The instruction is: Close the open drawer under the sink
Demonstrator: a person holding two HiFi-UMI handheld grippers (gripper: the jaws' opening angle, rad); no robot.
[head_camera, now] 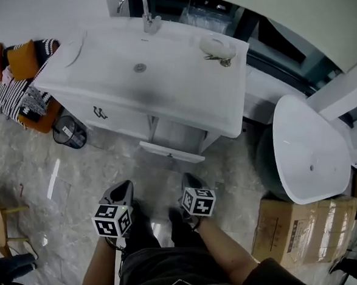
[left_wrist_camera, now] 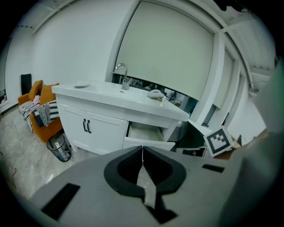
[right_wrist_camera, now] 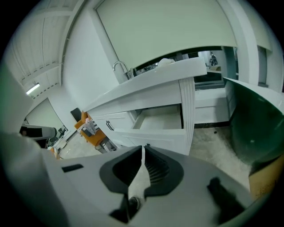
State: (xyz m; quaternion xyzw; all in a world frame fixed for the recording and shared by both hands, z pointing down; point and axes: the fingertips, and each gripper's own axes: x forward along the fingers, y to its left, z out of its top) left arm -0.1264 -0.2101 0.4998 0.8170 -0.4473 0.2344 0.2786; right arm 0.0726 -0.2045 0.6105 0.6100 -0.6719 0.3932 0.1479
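A: Was the drawer (head_camera: 171,151) already closed at that moment?

B: No. It stood pulled out under the right part of the sink (head_camera: 141,66), and its inside looked empty.

A: And the claws?

B: The left claw (head_camera: 124,188) and the right claw (head_camera: 191,181) were both clenched, with nothing between their jaws. They were in front of the sink, apart from the drawer.

A: So what was left?

B: I think everything: to reach the drawer front and push it in under the sink.

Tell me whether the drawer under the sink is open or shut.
Open. The drawer has its front standing out from the cabinet, and the right gripper view looks straight into its white inside.
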